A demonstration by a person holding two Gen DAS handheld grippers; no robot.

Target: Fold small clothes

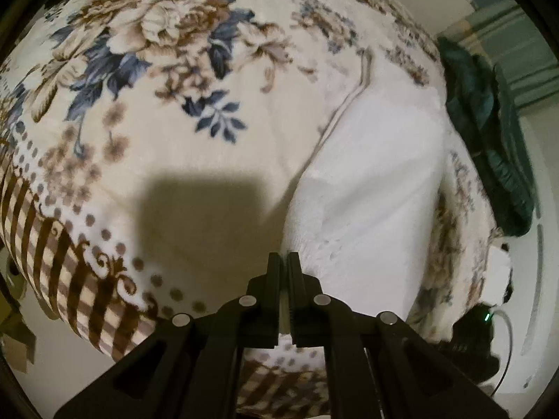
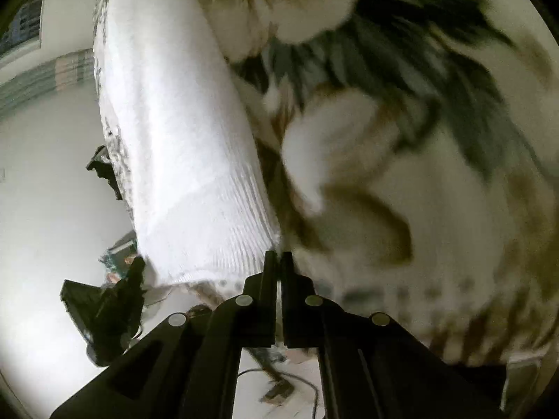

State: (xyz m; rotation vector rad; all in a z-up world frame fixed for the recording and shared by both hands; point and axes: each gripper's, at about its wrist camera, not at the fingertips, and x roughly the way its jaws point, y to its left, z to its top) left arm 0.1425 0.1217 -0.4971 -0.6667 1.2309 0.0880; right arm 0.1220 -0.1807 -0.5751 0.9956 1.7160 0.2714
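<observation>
A white knitted garment (image 1: 370,188) lies folded on a floral blanket (image 1: 174,104), to the right in the left wrist view. My left gripper (image 1: 283,256) is shut with its tips at the garment's near left corner; a thin white edge shows between the jaws. In the right wrist view the same garment (image 2: 181,146) runs as a long white band up the left. My right gripper (image 2: 278,256) is shut at its ribbed near corner; whether cloth is pinched there is hidden.
The blanket (image 2: 419,174) covers a bed. A dark green garment (image 1: 489,132) lies at the bed's far right edge. A black device (image 2: 111,307) and cables sit on the white floor below the bed.
</observation>
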